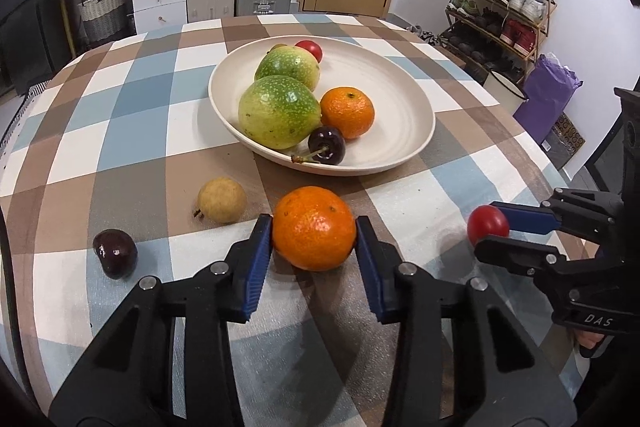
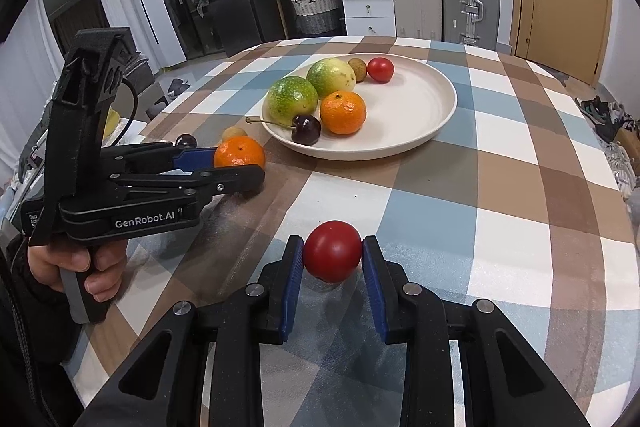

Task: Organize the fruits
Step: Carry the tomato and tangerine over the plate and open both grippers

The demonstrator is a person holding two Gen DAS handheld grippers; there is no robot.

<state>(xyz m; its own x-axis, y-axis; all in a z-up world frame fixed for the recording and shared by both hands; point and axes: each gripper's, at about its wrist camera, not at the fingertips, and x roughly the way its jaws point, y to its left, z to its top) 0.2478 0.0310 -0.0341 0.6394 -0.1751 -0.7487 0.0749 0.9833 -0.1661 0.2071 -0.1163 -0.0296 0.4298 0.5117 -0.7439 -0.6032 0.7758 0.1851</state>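
My left gripper [image 1: 314,233] is shut on an orange mandarin [image 1: 314,228] low over the checked tablecloth; it also shows in the right wrist view [image 2: 239,153]. My right gripper [image 2: 333,253] is shut on a red cherry tomato [image 2: 333,251], seen too in the left wrist view [image 1: 488,225]. A cream plate [image 1: 400,99] holds two green fruits [image 1: 279,111], a mandarin [image 1: 347,113], a dark cherry [image 1: 327,145], a small brown fruit [image 2: 357,69] and a red tomato [image 1: 310,47].
On the cloth near my left gripper lie a yellow-brown round fruit [image 1: 222,200] and a dark cherry [image 1: 115,253]. The round table's edge [image 1: 552,163] curves at right. Suitcases, drawers, a door and a shoe rack [image 1: 504,7] stand beyond.
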